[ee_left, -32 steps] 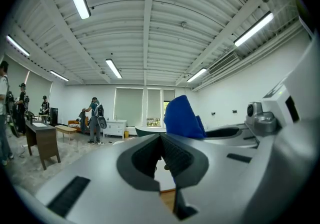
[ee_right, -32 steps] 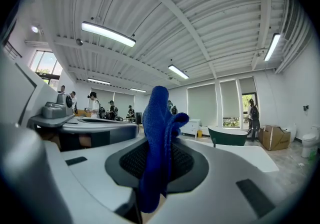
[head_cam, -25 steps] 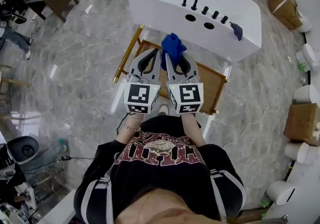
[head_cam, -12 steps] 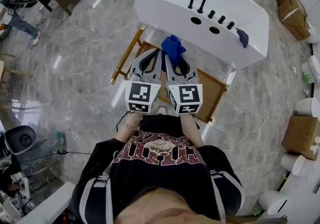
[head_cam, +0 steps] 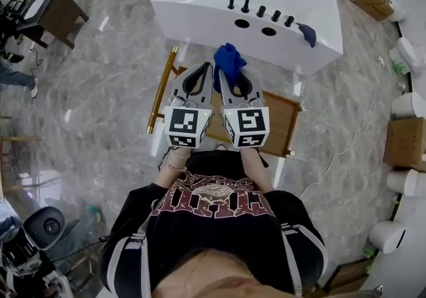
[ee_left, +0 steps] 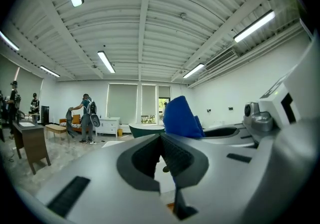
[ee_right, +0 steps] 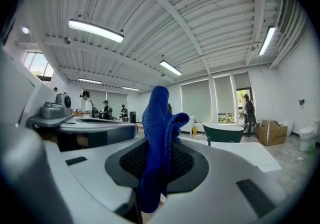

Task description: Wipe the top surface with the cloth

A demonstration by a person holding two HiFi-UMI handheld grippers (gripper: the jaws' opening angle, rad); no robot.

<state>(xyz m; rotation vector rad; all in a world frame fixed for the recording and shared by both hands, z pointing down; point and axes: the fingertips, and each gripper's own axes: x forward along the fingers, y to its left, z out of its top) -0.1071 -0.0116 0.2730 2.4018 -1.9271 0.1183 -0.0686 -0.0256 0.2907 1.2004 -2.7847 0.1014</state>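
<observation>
The right hand-held gripper (head_cam: 225, 77) is clamped on a crumpled blue cloth (head_cam: 228, 58) (upright between its jaws); the left hand-held gripper (head_cam: 209, 72) alongside, jaws pressed together, holds nothing

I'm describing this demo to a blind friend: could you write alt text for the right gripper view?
A blue cloth stands upright, pinched between the closed jaws of the right tool. Behind it lies a big white room with ceiling strip lights, a dark green bathtub and a few people standing far off.
</observation>
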